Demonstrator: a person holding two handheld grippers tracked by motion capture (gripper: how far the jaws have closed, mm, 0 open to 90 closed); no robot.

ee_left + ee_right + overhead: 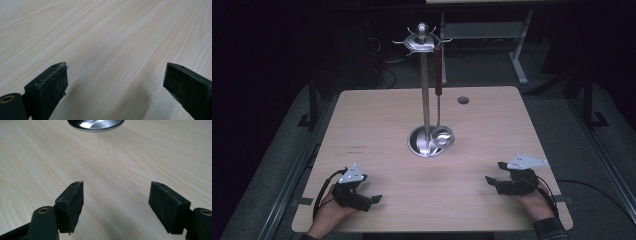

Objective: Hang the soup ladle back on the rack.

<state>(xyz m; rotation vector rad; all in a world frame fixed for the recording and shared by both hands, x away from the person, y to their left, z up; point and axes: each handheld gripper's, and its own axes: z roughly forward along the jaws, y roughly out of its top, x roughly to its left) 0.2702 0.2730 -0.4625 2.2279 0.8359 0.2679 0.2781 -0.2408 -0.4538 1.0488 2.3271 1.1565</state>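
The ladle (439,107) hangs upright from the rack (426,90) mid-desk (377,120), at eleven o'clock from the nearer right tongs (493,172); both those and the left tongs (371,192) gape empty.

Steel ladle (442,125), brown handle, hanging upright on rack (426,90), mid-table.

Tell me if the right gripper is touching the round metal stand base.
Apart. The high view shows the right gripper near the table's front edge, with bare wood between it and the stand base. The right gripper view also shows empty tabletop between its open fingers and the base.
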